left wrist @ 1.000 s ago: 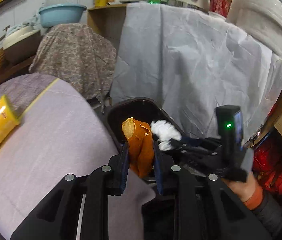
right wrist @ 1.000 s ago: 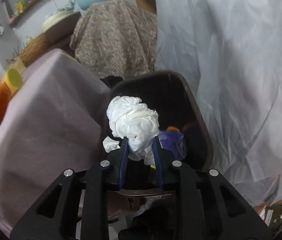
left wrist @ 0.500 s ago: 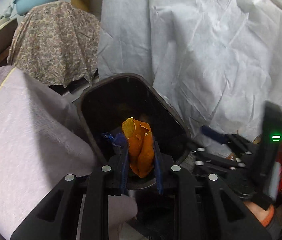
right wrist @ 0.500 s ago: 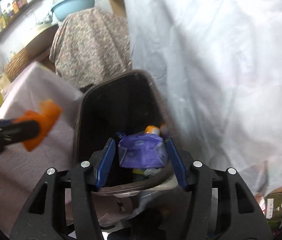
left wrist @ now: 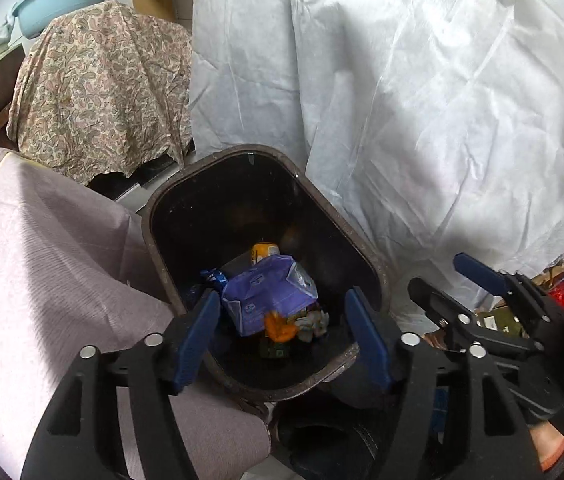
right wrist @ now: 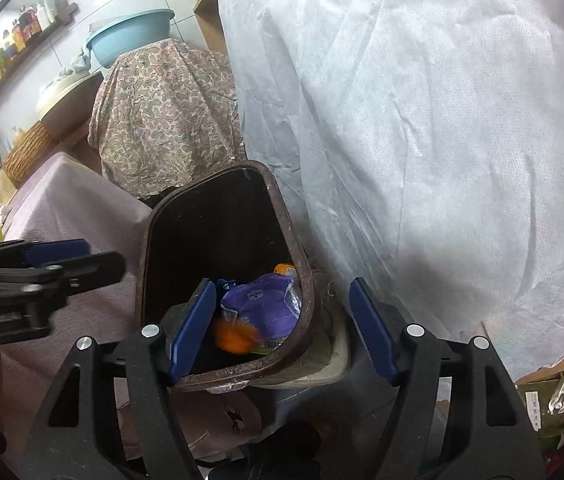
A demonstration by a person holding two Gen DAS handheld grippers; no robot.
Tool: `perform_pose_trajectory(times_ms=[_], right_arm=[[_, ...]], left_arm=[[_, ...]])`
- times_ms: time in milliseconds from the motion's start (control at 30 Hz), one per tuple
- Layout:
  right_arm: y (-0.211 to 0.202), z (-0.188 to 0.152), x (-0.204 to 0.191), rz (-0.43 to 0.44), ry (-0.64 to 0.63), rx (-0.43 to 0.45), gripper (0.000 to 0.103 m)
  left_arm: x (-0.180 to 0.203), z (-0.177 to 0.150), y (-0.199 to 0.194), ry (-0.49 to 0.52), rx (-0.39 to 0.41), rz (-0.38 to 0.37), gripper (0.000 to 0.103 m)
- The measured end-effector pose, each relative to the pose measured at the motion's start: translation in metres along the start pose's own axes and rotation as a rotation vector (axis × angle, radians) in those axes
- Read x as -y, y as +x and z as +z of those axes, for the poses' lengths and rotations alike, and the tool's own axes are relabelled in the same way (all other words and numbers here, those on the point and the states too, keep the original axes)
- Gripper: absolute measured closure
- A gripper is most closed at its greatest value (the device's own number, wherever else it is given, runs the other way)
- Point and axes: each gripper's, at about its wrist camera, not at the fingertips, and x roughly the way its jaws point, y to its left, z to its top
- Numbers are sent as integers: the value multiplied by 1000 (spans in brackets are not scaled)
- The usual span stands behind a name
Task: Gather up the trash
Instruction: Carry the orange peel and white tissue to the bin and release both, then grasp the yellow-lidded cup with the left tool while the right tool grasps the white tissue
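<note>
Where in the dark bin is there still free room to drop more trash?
In the bin the far half is bare, bordered by the far rim and the yellow can. The near part is crowded: purple bag, orange peel, white tissue. Both grippers, left and right, are opening, nothing between them.

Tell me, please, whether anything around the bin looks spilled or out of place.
Nothing stands out. The purple packet and orange peel lie inside the dark bin, none on its rim. Both the left gripper and right gripper are opening, empty.
</note>
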Motion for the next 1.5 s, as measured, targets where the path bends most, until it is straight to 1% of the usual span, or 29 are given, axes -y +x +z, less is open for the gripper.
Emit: perform_pose_trajectory(times_ms=[67, 167, 233, 367, 433, 500, 633, 700, 767, 833, 900, 933, 1033, 1133, 1200, 1233, 1267, 1433, 1500], right_arm=[[-1, 0, 0, 1, -4, -2, 33], [-3, 0, -4, 4, -10, 4, 33], [-5, 0, -8, 8, -17, 5, 33], [-6, -1, -16, 38, -30, -4, 33], [-7, -1, -22, 57, -40, -10, 33], [-9, -2, -29, 67, -54, -11, 33], [-12, -3, -45, 93, -80, -16, 32], [-12, -4, -52, 105, -93, -22, 32], [-11, -3, -58, 112, -105, -27, 32], [-11, -4, -66, 127, -113, -34, 32], [-11, -5, -72, 138, -119, -38, 32], [-12, -6, -76, 143, -125, -38, 32], [-14, -5, -86, 151, -142, -40, 32], [-19, -3, -94, 160, -155, -35, 32], [-23, -2, -98, 164, -165, -32, 30], [-24, -2, -99, 164, -169, -29, 23], [-26, -2, -100, 164, -172, -25, 21], [-30, -1, -109, 170, -197, -25, 21], [-31, -1, -113, 177, -210, -24, 21]], left_arm=[[-1, -1, -7, -15, 20, -12, 31], [-2, -6, -22, -8, 51, -33, 30], [-2, -11, -35, 17, 73, -43, 28], [-9, -27, -65, 74, 127, -71, 19], [-16, -36, -79, 102, 148, -76, 16], [-28, -45, -92, 131, 168, -60, 14], [-63, -62, -119, 207, 188, 24, 11], [-83, -67, -130, 231, 173, 51, 10], [-110, -68, -143, 264, 147, 96, 10], [-138, -67, -152, 278, 123, 143, 9], [-163, -65, -157, 291, 108, 217, 9], [-172, -63, -159, 291, 95, 233, 8], [-195, -55, -153, 291, 49, 256, 7], [-206, -50, -139, 312, 6, 273, 7], [-210, -46, -124, 330, -32, 280, 7], [-213, -45, -119, 335, -48, 272, 7], [-215, -46, -117, 337, -64, 267, 7], [-218, -43, -96, 383, -127, 290, 7], [-220, -40, -89, 382, -156, 288, 11]])
